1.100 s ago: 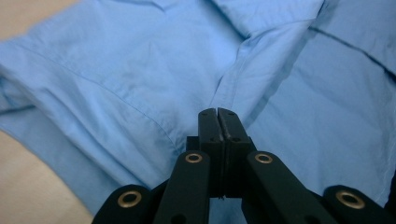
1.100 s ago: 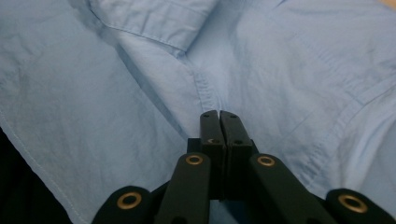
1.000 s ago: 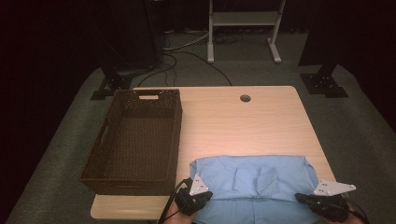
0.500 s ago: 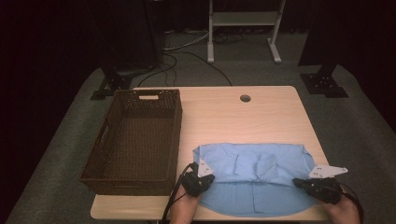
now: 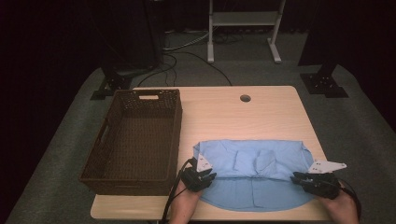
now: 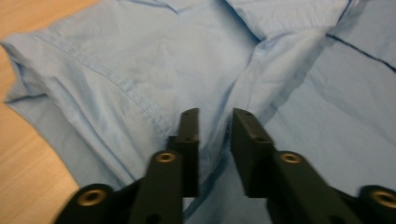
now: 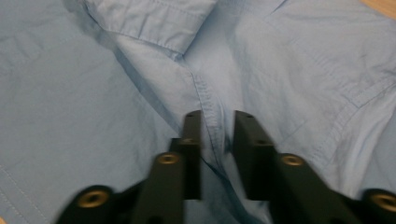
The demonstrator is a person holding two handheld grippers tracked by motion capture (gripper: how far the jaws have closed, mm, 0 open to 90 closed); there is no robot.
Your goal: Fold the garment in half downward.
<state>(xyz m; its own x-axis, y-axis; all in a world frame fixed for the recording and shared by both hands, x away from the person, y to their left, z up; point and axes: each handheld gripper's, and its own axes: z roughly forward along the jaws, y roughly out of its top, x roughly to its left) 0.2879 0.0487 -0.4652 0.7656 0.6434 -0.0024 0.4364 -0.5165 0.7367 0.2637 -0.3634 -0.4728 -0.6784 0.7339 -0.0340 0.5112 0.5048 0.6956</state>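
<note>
A light blue shirt [image 5: 254, 172] lies flat at the table's near right, with a folded band across its far part and a rounded hem toward the person. My left gripper [image 5: 205, 176] rests at the shirt's left edge, and my right gripper [image 5: 301, 178] at its right edge. In the left gripper view the jaws [image 6: 215, 116] have just been opening. They stand a little apart over a seam ridge of the shirt [image 6: 140, 70], and the pads do not press on it. The right gripper's jaws [image 7: 217, 116] have opened the same way over a stitched fold of the shirt [image 7: 289, 60].
A dark brown wicker basket [image 5: 173, 126] stands on the left half of the wooden table [image 5: 233, 116], close to the left gripper. A cable hole [image 5: 245, 98] lies at the table's far edge. Stands and cables sit on the grey floor beyond.
Both grippers moved away from the person, bringing the shirt farther onto the table, where it now lies flatter. Both pairs of jaws have parted.
</note>
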